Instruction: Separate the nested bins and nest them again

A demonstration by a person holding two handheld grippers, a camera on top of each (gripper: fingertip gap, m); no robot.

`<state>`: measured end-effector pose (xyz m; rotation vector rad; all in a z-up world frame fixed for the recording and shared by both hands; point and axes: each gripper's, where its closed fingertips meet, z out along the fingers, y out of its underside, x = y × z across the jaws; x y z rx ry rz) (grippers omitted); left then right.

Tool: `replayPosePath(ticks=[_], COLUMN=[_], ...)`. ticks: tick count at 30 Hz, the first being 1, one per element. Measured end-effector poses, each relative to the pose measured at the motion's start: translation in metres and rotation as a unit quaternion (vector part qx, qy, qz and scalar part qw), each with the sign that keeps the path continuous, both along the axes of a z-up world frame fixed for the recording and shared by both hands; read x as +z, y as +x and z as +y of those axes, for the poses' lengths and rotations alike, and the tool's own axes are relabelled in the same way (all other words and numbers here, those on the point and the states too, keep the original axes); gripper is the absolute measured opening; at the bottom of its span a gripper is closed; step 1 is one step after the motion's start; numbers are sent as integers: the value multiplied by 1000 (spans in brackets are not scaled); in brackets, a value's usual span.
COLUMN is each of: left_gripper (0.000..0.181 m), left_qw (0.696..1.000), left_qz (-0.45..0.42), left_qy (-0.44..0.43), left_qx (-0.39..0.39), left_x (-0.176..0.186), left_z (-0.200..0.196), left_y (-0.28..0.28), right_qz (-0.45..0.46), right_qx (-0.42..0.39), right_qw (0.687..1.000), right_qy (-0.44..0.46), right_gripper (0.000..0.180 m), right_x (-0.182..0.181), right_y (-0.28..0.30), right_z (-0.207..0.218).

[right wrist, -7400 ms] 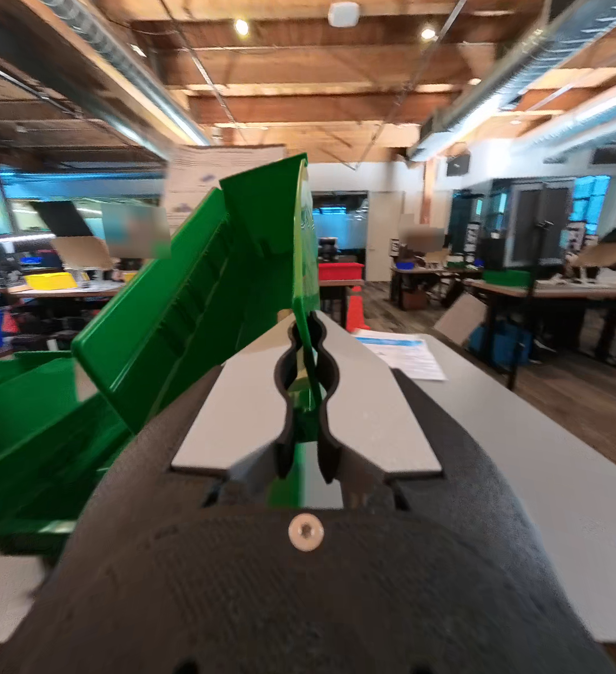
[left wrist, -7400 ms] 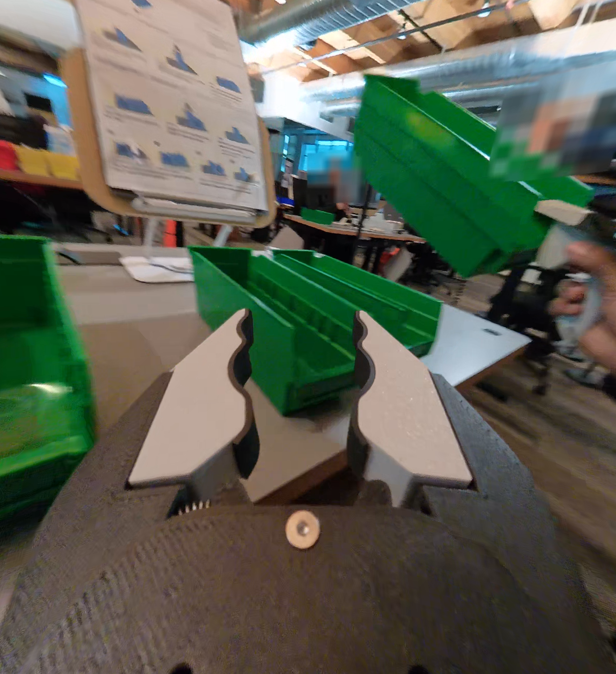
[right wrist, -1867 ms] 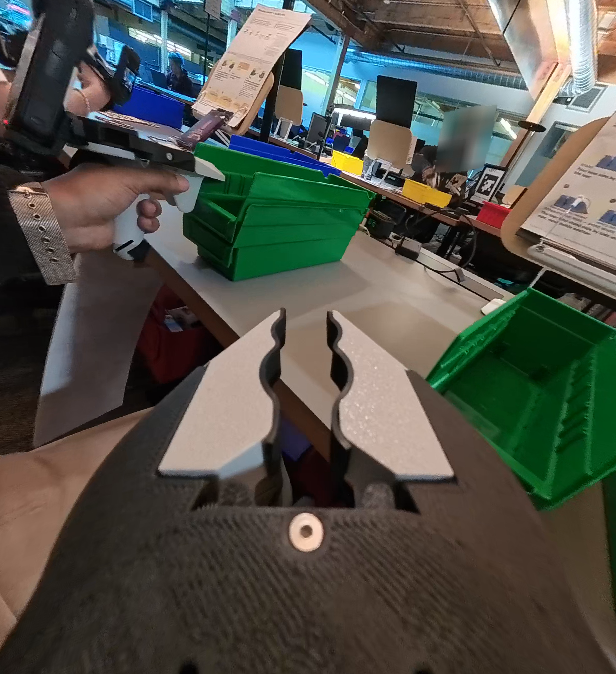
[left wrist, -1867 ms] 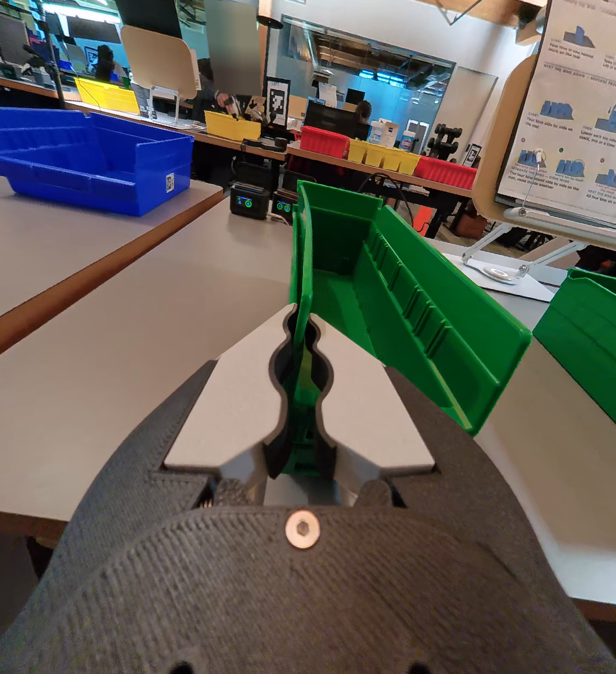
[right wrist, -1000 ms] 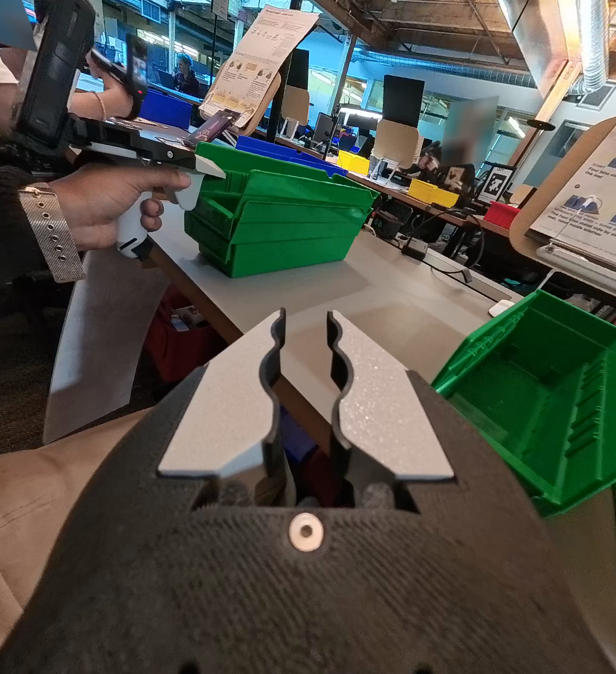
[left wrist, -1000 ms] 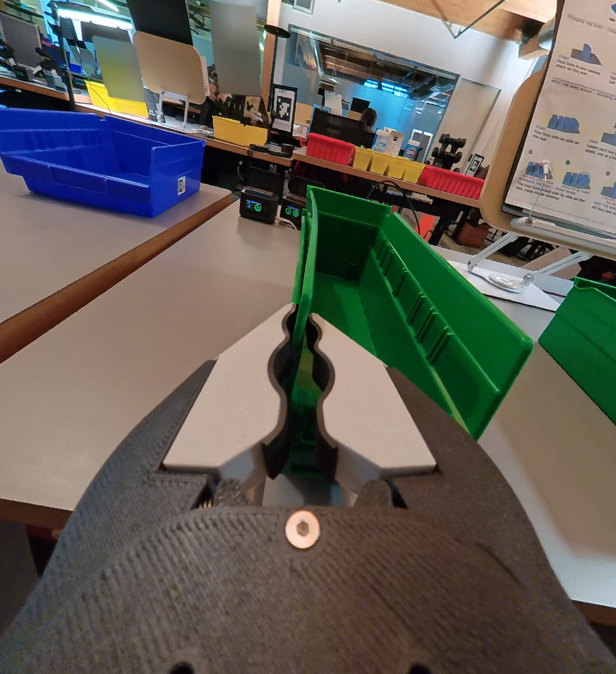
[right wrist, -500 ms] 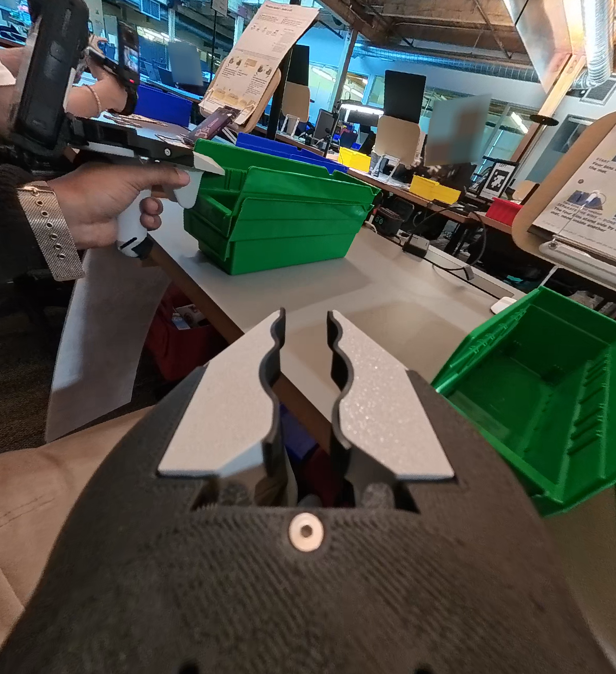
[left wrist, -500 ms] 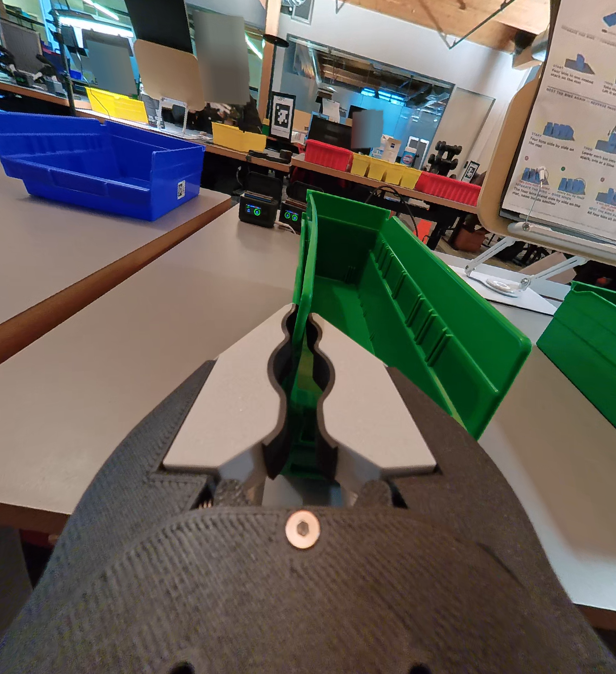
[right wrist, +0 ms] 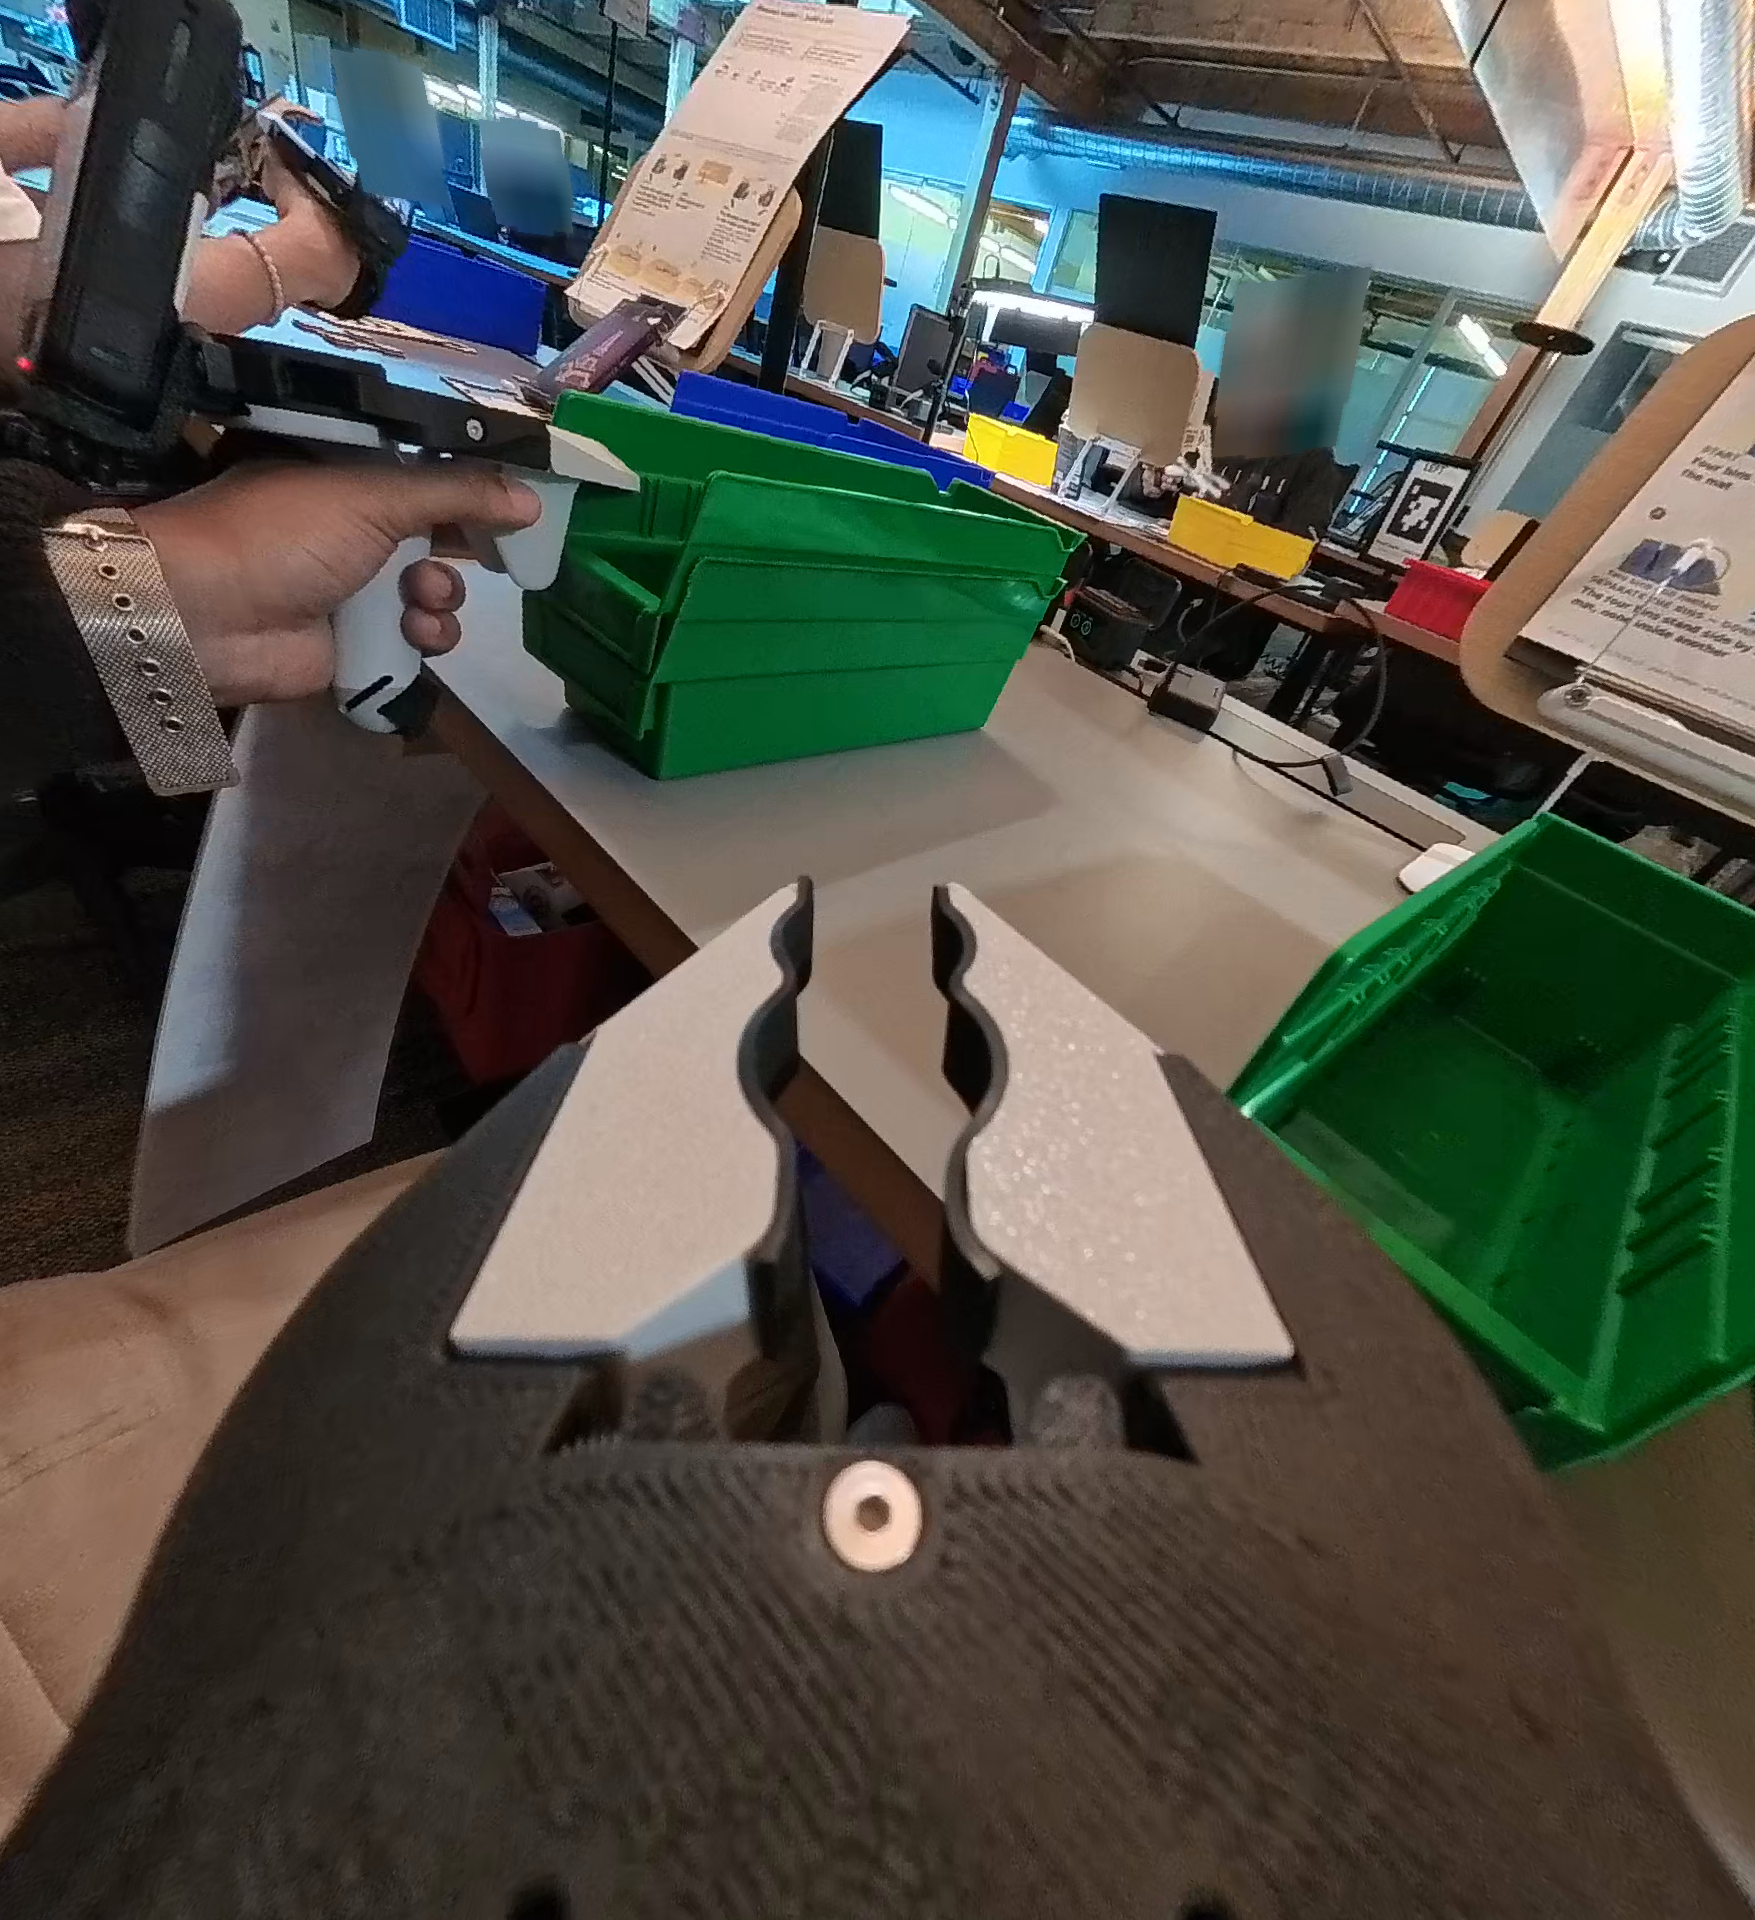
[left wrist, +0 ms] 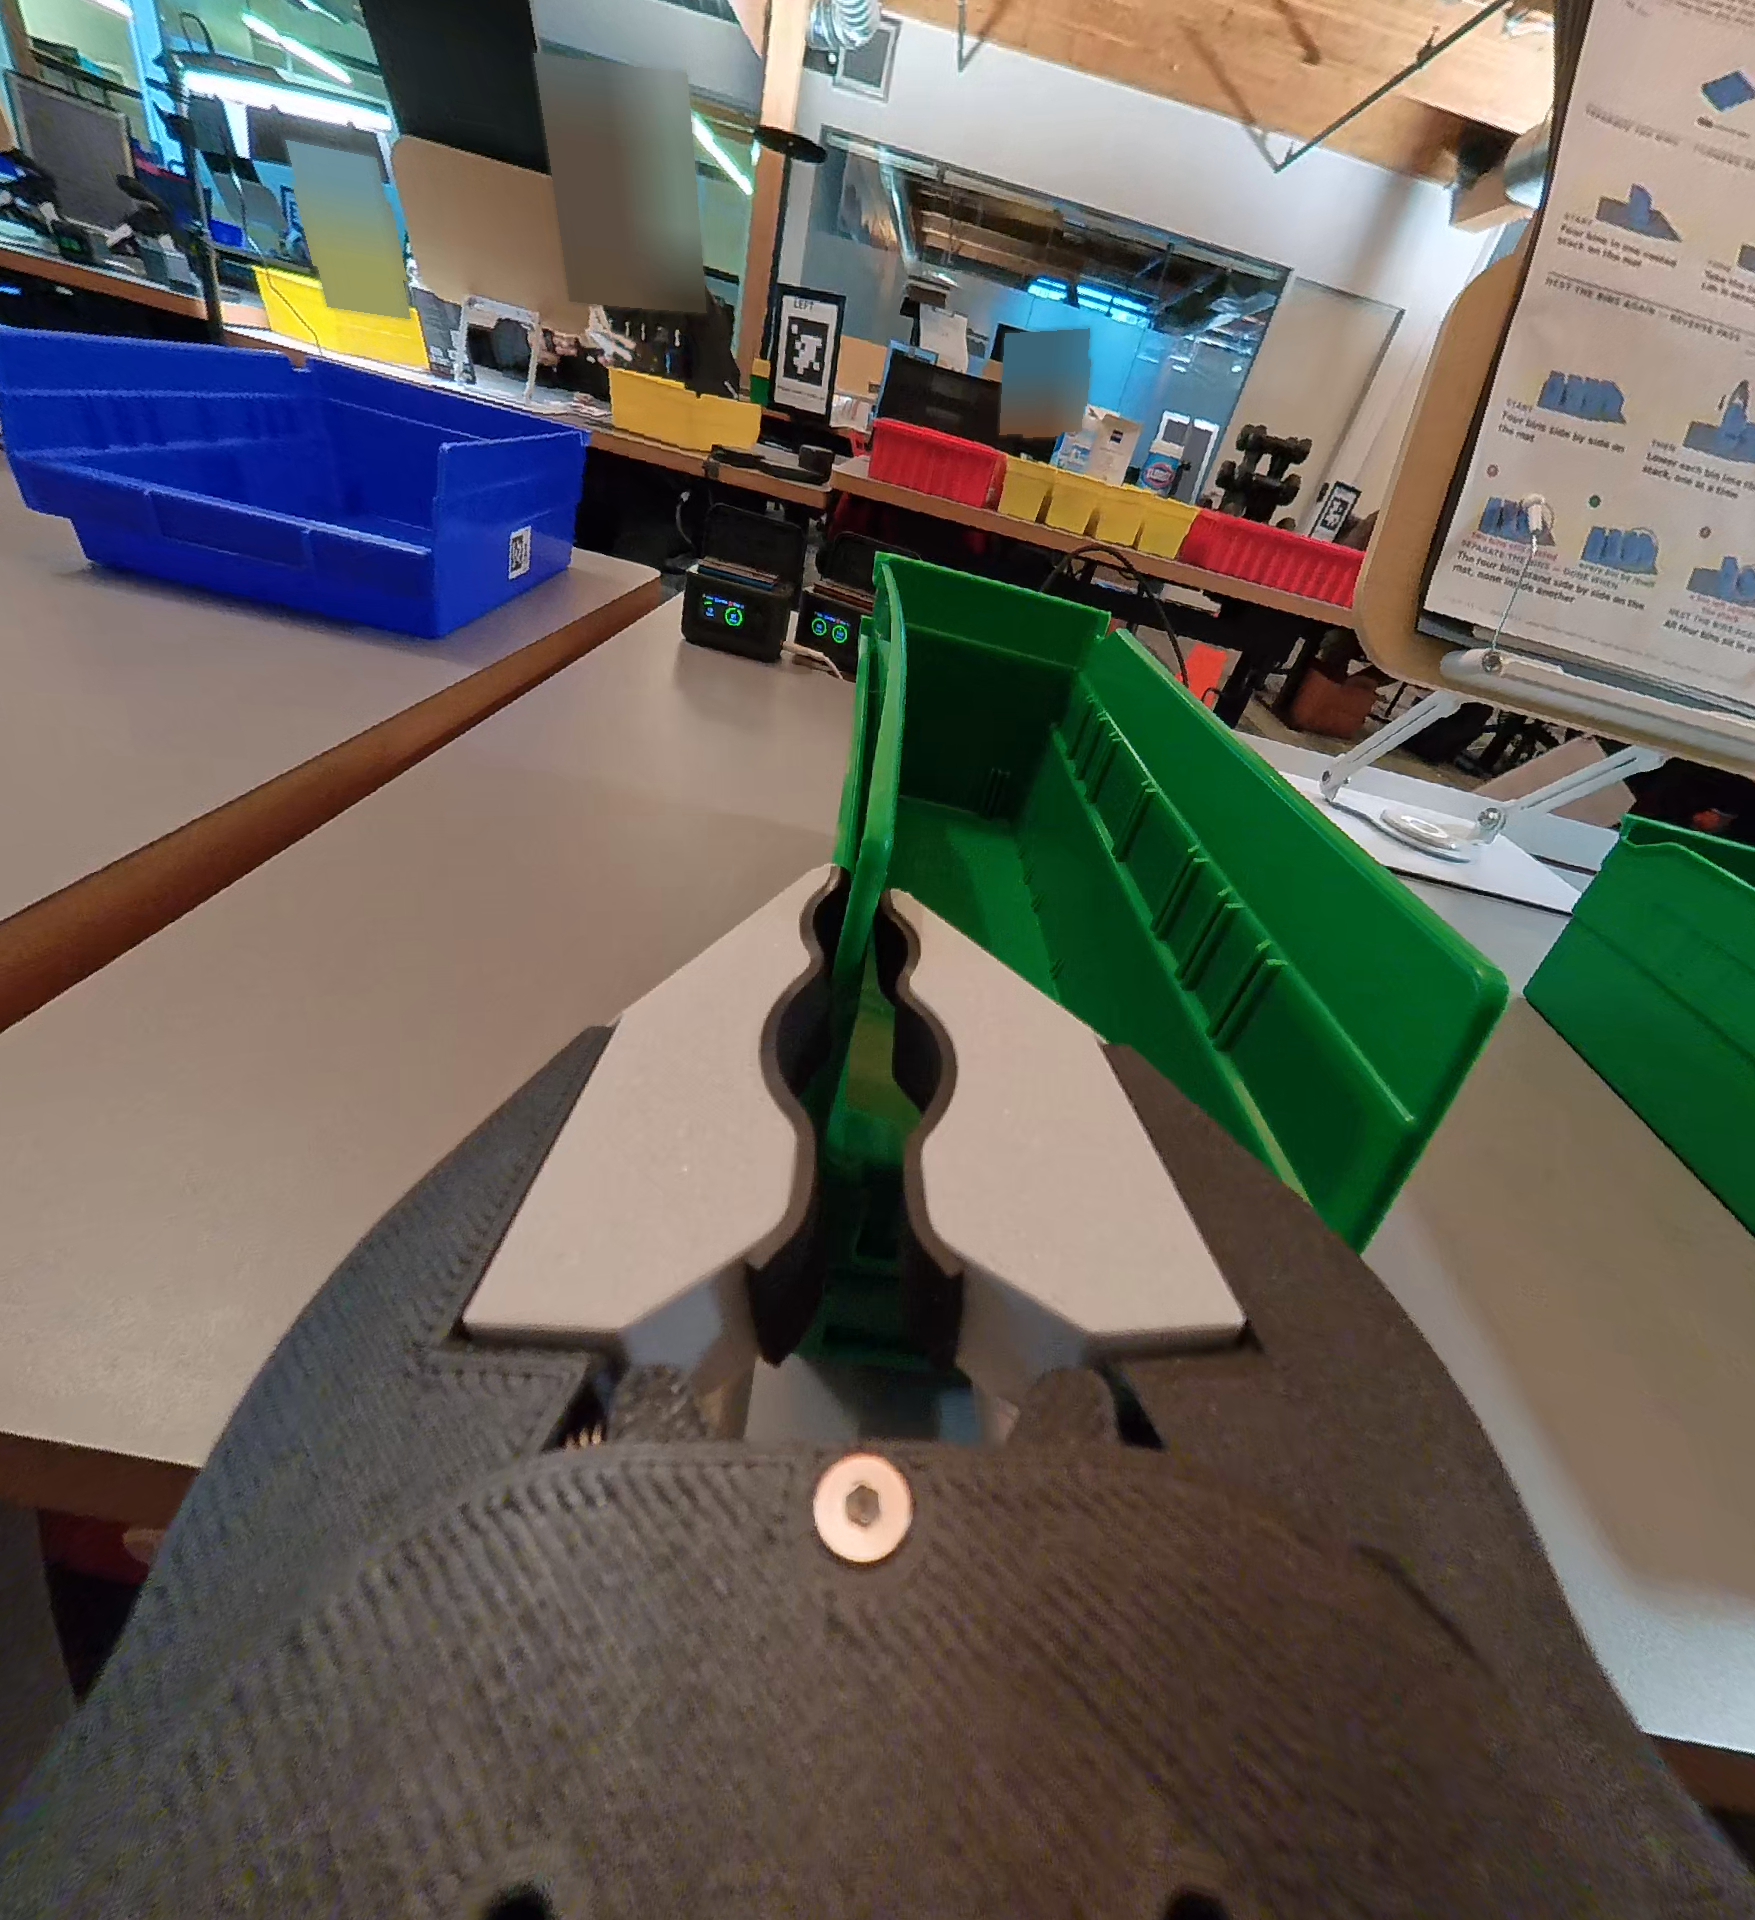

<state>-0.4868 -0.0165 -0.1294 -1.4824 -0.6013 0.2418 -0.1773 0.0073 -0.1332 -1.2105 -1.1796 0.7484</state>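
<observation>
Both views are bright and evenly lit by overhead ceiling strips, with cool blue light from the glass walls at the back. Shadows on the grey counter (left wrist: pixel 353 935) are soft and short, darkest under the stacked green bins (right wrist: pixel 800 613). Wide-angle distortion bows straight edges near the frame borders. The middle distance is sharp; the black body of each hand-held gripper (left wrist: pixel 865 904) softens toward the bottom edge, and a faint sheen lies on its grey fingers (right wrist: pixel 1081 1122).

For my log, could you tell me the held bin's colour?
Green bin, clearest in the left wrist view.
</observation>
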Motion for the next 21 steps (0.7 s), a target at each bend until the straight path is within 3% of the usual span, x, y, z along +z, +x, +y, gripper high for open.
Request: replayPosePath(ticks=[9, 10, 11, 12, 14, 18, 21], left_gripper=[4, 10, 29, 41, 48, 49, 49], left_qw=[1000, 1000, 999, 998, 997, 993, 990], left_qz=[-6, -12, -22, -27, -21, 28, 60], left_qy=[5, 8, 14, 22, 46, 101, 127], left_qx=[7, 15, 36, 49, 59, 60, 18], left_x=[1, 2, 4, 8, 24, 62, 86], left_z=[-2, -3, -8, -12, -18, -26, -19], left_y=[0, -1, -4, -5, -2, 21, 58], right_qz=[-4, -4, -4, -4, -3, 8, 28], right_qx=[-1, -2, -2, -3, -4, -20, -60], right_qw=[1000, 1000, 1000, 1000, 1000, 1000, 998], right_qy=[1, 2, 2, 1, 3, 23, 21], right_gripper=[22, 22, 22, 22, 22, 22, 20], right_x=[-2, -2, -2, -2, -1, 8, 19], right_y=[0, 0, 0, 0, 1, 7, 22], right_z=[2, 3, 3, 3, 4, 18, 50])
